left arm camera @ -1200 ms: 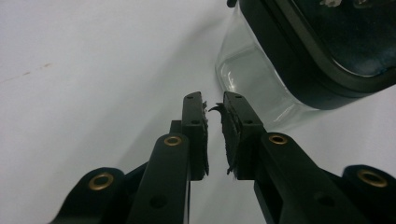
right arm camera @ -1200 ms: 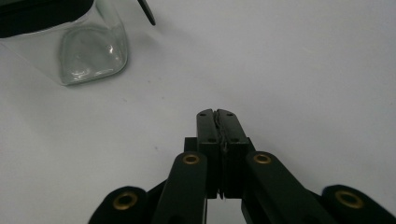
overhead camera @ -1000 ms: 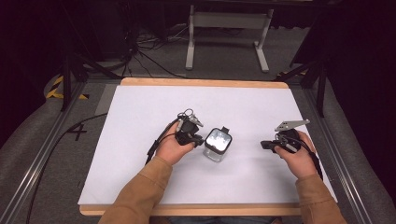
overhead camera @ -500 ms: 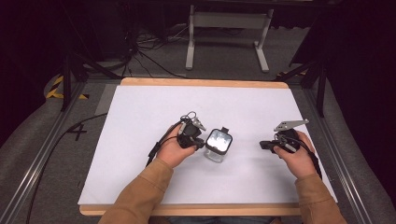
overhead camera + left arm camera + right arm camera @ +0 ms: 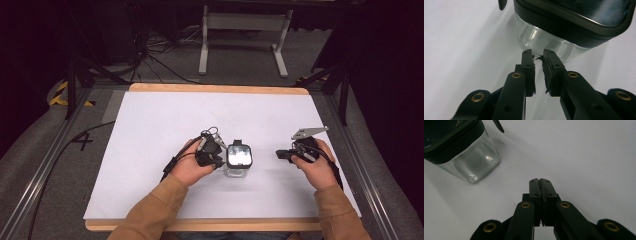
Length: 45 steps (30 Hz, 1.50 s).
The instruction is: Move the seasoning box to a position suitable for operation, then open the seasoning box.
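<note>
The table [image 5: 150,150] had a white top with a wooden edge, and behind it the floor was dark, with cables and a metal stand. In the middle of the top stood the jar [image 5: 238,161], a clear square one with a black lid, upright and alone.

My left gripper [image 5: 216,159] was just beside the jar, on its left side. In the left gripper view its jaws stood narrow, with only a thin gap between the pads [image 5: 529,72], and nothing was between them. The tips were very near the glass wall [image 5: 541,41], below the lid [image 5: 574,22]. I could not tell if they touched it, because the view was too close.

My right gripper [image 5: 281,154] was well apart from the jar, on its right. Its jaws were pressed together and held nothing. In the right gripper view the jar [image 5: 471,162] stood off to the upper left.

I judged that the risk was on the left side. With jaws this narrow I could not take the jar, so any move forward would only push it. The glass would probably slide on the smooth top, or tip, since the lid makes it heavy above. The pad rubber also looked torn at the edge, so the grip could be weak. The right gripper was too far to steady the jar.
</note>
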### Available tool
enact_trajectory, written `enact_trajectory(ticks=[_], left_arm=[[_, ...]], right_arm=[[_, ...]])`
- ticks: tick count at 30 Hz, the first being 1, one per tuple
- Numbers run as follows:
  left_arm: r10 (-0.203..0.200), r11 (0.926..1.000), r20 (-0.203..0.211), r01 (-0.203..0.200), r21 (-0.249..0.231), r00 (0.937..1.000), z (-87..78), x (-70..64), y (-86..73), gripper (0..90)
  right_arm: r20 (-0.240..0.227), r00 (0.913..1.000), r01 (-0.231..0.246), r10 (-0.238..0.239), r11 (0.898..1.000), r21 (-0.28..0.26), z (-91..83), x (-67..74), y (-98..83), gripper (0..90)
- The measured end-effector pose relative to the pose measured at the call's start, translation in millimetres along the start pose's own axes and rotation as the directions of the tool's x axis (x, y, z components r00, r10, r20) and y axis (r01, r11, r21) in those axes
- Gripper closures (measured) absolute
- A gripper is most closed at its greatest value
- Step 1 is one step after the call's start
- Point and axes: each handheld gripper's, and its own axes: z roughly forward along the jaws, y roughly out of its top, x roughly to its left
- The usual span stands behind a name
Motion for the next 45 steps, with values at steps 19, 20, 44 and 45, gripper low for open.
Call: enact_trajectory(ticks=[19,20,44,45], left_arm=[[-0.057,0.9969,-0.023,0.056,-0.055,0.9981,-47.0,15.5,-9.2,67.6],[-0.07,0.9958,-0.032,0.068,-0.061,0.997,-53.0,16.9,-11.2,67.4],[-0.25,0.9555,-0.043,0.239,-0.173,0.9674,-108.8,42.9,-61.8,59.9],[-0.251,0.9545,-0.04,0.24,-0.177,0.9673,-108.4,42.3,-62.0,60.1]], right_arm=[[-0.026,0.9992,0.031,-0.031,0.999,-0.012,-6.7,0.2,1.4,89.0],[-0.03,0.999,0.032,-0.032,0.999,-0.017,-8.2,0.3,2.0,89.0],[-0.191,0.9597,0.199,-0.206,0.978,-0.057,-6.6,21.2,73.2,89.7],[-0.194,0.958,0.203,-0.211,0.977,-0.063,-5.7,22.0,76.4,89.7]])
